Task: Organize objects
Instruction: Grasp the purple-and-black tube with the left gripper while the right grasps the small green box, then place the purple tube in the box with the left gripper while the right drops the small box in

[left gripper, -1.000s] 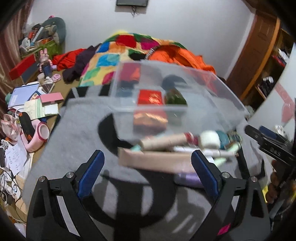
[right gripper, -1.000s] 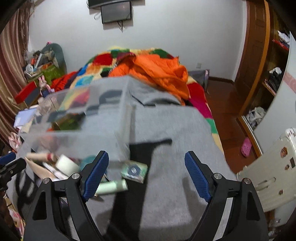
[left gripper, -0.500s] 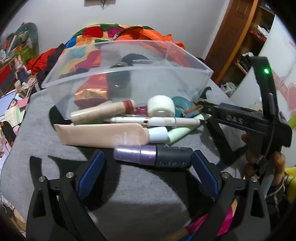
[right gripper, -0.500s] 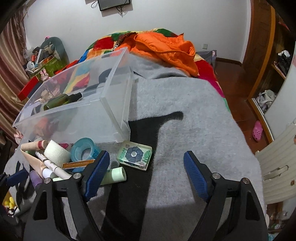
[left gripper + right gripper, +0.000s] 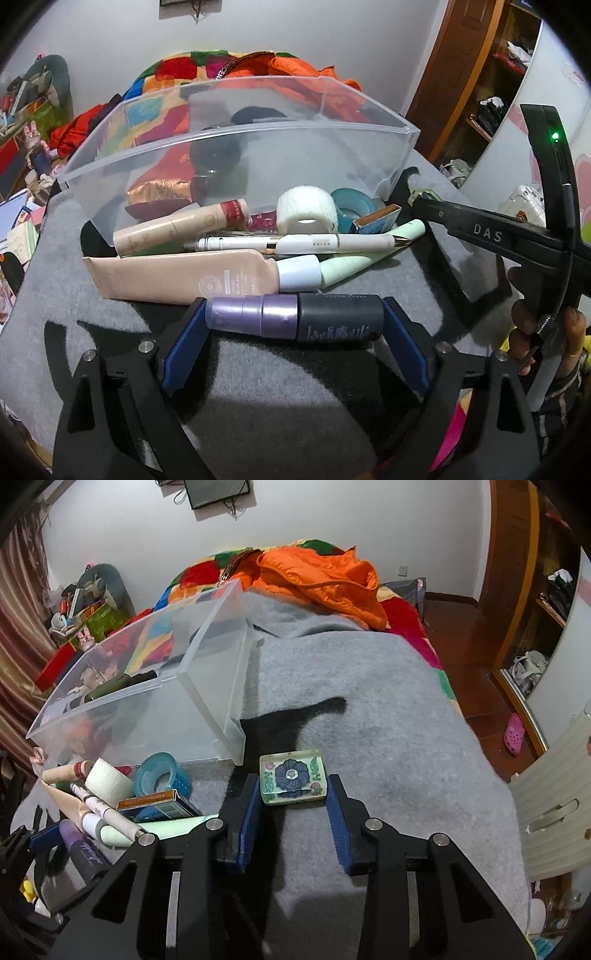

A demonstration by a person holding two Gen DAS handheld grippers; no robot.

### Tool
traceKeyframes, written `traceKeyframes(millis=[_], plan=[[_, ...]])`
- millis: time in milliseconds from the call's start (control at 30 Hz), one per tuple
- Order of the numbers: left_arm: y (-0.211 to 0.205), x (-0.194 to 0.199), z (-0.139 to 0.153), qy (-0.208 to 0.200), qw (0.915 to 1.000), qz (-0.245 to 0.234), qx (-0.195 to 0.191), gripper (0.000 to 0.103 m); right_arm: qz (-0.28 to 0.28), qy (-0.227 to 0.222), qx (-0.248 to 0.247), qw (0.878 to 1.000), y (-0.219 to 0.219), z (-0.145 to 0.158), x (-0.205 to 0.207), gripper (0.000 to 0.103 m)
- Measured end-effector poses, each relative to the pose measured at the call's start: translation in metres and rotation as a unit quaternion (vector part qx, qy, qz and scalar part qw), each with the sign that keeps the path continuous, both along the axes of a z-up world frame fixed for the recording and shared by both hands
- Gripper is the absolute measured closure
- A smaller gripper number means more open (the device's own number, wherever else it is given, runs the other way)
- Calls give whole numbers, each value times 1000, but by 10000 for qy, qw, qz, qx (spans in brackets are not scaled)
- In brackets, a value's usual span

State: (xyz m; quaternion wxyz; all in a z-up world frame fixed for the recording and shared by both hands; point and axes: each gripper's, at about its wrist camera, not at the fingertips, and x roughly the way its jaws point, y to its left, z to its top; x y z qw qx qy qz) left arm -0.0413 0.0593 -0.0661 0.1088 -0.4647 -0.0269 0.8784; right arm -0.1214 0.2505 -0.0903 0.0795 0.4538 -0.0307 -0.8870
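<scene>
Right tool [image 5: 293, 801] has just been closing; its blue pads now flank the flower-printed block [image 5: 293, 777] on the grey blanket [image 5: 388, 738], apparently touching both sides. Left tool [image 5: 293, 328] has narrowed slightly and spans the purple-and-dark tube [image 5: 293, 319] end to end, contact apparent. Clear bin [image 5: 236, 162] lies tipped just behind the spilled cosmetics.

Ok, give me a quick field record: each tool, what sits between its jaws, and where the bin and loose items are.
left tool: jaws have just been closing, purple and dark tube lengthwise between them, pads at its ends
right tool: jaws have just been closing, flower tile between pads
clear bin: on grey blanket, partly filled
loose items: peach tube, white pen, white tape roll in front of bin
</scene>
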Motion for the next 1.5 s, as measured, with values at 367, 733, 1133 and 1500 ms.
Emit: traceKeyframes(millis=[367,733,1133,1500], plan=[[-17,7,25,338,9991,212,111,12,46,487,-4,9988,-1,36,25,72],[-52,-4,65,949,9926,751,92,12,477,1076,-344,9925,-28,82,29,72],[-86,-44,77,1196,9861,1145,-163,12,823,970,-377,9912,-62,76,-7,72],[-89,-82,52,901,9892,1088,-397,12,1119,647,-67,9916,-90,56,-39,72]])
